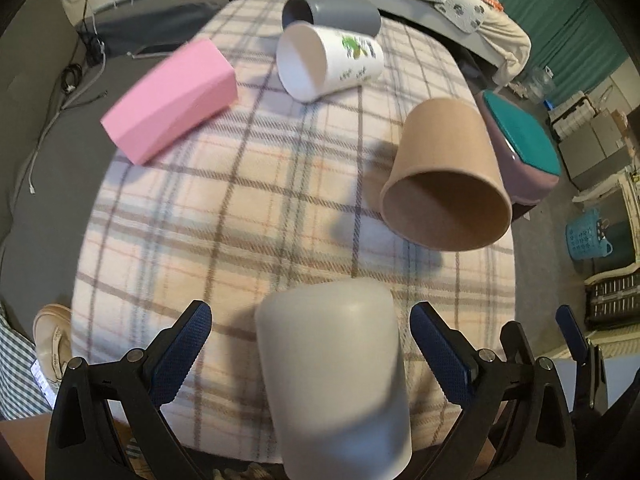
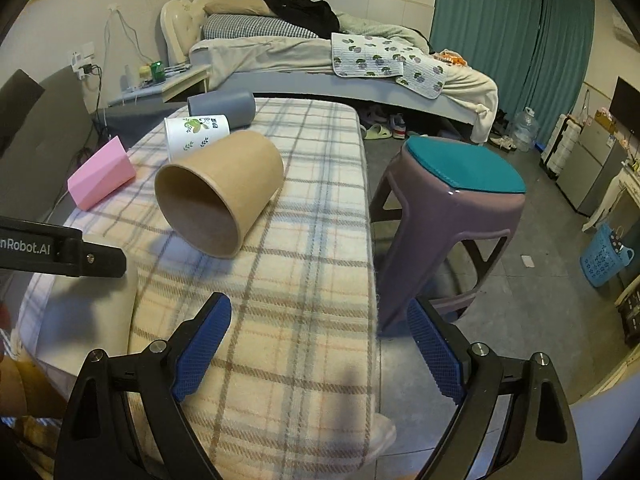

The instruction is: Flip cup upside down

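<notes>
A pale grey cup [image 1: 334, 376] stands upside down on the plaid cloth between the fingers of my left gripper [image 1: 310, 354], which is open and does not touch it. It shows at the left edge of the right wrist view [image 2: 86, 320] under the left gripper's black finger [image 2: 76, 258]. A brown paper cup [image 1: 446, 178] [image 2: 220, 190] lies on its side, mouth toward me. A white cup with green print [image 1: 326, 62] [image 2: 196, 132] and a dark grey cup [image 1: 332, 14] [image 2: 222, 108] lie on their sides farther back. My right gripper [image 2: 320, 346] is open and empty above the table's right edge.
A pink block [image 1: 172, 98] [image 2: 100, 178] lies at the table's left. A purple stool with a teal seat [image 2: 452, 208] [image 1: 520, 152] stands right of the plaid-covered table [image 2: 312, 272]. A bed [image 2: 320, 64] is behind, a blue basket [image 2: 604, 258] on the floor at right.
</notes>
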Demonstrator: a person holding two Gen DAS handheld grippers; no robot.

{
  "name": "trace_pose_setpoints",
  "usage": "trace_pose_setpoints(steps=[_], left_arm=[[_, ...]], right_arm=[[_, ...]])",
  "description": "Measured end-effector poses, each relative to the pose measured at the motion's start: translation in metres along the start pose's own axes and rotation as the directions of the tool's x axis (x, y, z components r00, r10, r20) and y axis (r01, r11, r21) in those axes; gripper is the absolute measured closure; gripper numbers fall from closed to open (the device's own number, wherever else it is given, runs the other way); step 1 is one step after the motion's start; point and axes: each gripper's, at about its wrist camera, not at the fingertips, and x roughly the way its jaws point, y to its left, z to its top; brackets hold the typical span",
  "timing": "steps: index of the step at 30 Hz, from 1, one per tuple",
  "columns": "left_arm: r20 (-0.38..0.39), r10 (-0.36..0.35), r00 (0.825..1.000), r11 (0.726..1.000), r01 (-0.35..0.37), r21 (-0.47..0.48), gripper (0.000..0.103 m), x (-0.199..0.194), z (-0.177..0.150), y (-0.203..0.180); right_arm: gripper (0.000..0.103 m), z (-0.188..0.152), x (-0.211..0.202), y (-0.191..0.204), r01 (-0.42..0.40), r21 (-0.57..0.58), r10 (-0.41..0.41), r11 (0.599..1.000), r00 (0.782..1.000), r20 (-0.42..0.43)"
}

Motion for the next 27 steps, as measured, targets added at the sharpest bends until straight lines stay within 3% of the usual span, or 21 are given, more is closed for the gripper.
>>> trace_pose_setpoints(steps=[1, 2, 3, 4, 10, 14, 17, 20, 24, 27], left_arm=[[-0.018, -0.012, 1.0, 1.0, 0.012, -0.001, 0.004, 0.003, -0.001, 0.0], [-0.029, -0.021, 0.999, 1.0, 0.021, -0.001, 0.011, 0.006, -0.003, -0.001], [-0.047, -0.031, 0.998, 1.0, 0.031, 0.0, 0.024, 0.009, -0.004, -0.001], [-0.067, -0.058, 0.996, 0.998, 0.058, -0.006, 0.027, 0.011, -0.005, 0.0], [-0.018, -0.063, 0.998, 0.998, 0.063, 0.005, 0.027, -0.006, -0.008, 0.004], [0.096, -0.033, 0.995, 0.999, 0.03, 0.041, 0.028, -0.035, -0.007, 0.009], [0.207, 0.016, 0.978, 0.997, -0.031, 0.07, 0.029, -0.056, -0.008, 0.012], [0.306, 0.071, 0.949, 0.993, -0.097, 0.071, 0.029, -0.066, -0.005, 0.016], [0.367, 0.107, 0.924, 0.989, -0.136, 0.056, 0.029, -0.058, 0.009, 0.021], [0.382, 0.107, 0.918, 0.99, -0.133, 0.043, 0.03, -0.048, 0.016, 0.023]], right_arm=[[0.013, 0.0, 0.001, 0.0, -0.01, 0.003, 0.01, 1.0, 1.0, -0.002], [0.013, 0.0, 0.002, 0.0, -0.014, 0.003, 0.014, 1.0, 1.0, -0.002], [0.013, 0.0, 0.001, 0.0, -0.016, 0.002, 0.016, 1.0, 1.0, 0.003], [0.013, 0.0, -0.001, 0.0, -0.015, 0.001, 0.015, 1.0, 1.0, 0.012], [0.013, 0.001, -0.005, 0.006, -0.01, -0.018, 0.011, 1.0, 0.999, 0.038], [0.013, 0.001, -0.008, 0.007, -0.003, -0.02, 0.004, 1.0, 0.999, 0.045], [0.013, 0.0, -0.009, 0.008, 0.001, -0.02, 0.0, 1.0, 0.999, 0.05], [0.013, 0.0, -0.011, 0.01, 0.004, -0.025, -0.003, 1.0, 0.999, 0.052], [0.013, 0.001, -0.011, 0.013, 0.006, -0.035, -0.004, 0.999, 0.998, 0.057], [0.013, 0.0, -0.009, 0.014, 0.008, -0.04, -0.006, 0.999, 0.999, 0.052]])
